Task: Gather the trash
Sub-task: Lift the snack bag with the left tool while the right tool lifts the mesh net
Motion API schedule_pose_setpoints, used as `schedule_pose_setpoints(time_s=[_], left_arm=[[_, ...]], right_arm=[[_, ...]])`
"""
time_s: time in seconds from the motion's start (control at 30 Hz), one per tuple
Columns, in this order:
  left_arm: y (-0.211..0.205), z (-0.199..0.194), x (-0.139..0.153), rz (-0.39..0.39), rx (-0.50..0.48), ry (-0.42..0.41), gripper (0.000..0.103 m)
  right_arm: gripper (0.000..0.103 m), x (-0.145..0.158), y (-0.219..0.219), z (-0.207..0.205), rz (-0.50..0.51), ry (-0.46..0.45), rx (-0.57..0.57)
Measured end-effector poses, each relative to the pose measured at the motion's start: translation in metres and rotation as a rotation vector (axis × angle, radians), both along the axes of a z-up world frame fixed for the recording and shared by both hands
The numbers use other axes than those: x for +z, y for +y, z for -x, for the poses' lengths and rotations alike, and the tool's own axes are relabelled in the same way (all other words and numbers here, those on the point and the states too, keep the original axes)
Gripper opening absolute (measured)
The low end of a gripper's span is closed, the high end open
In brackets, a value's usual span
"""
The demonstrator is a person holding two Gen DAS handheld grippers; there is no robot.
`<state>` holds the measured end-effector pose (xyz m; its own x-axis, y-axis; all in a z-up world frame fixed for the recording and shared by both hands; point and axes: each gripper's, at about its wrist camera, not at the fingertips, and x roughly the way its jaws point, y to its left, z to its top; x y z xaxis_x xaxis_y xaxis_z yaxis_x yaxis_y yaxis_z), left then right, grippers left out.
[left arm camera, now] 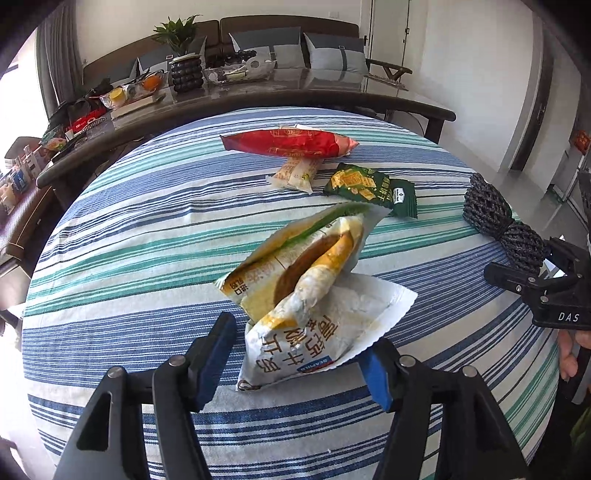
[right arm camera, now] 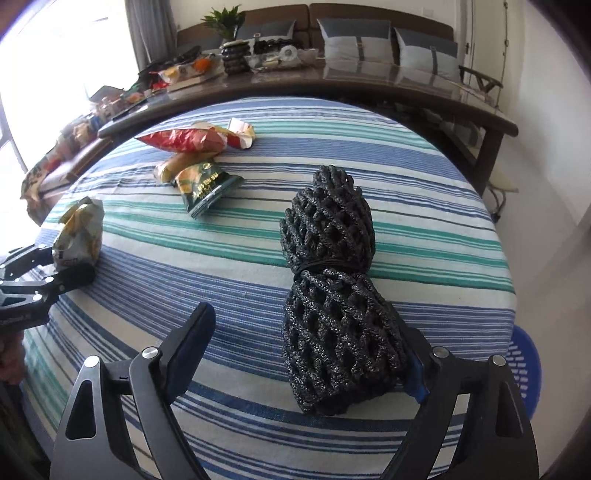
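Bare striped cloth [right arm camera: 229,280] lies between the wrapper [right arm camera: 79,236] and black netting [right arm camera: 332,280].

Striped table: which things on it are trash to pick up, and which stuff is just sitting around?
Trash to collect:
- white and yellow wrapper, between the left claw fingers
- red wrapper
- small pale packets
- green snack bag
- black foam net bundle, maybe, in front of the right claw

Just lying about:
- potted plant
- cushions
- fruit bowl
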<state>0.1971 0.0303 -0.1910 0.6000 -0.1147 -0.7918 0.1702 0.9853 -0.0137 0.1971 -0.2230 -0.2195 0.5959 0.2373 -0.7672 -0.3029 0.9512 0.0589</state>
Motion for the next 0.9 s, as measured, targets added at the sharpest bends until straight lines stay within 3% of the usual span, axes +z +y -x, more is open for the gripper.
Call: schedule_pose_setpoints(time_s=[0.13, 0.37, 0.9], left_arm=[[-0.001, -0.005, -0.002, -0.004, -0.004, 0.007, 0.077], [-0.002, -0.01, -0.005, -0.012, 0.004, 0.015, 0.088], [-0.002, -0.012, -0.005, -0.015, 0.006, 0.017, 0.092]], right_arm=[[0.098, -0.003, 0.01, 0.0, 0.055, 0.014, 0.024], [0.102, -0.006, 0.009, 0.0, 0.057, 0.025, 0.026], [0.102, -0.006, 0.009, 0.0, 0.057, 0.026, 0.026]])
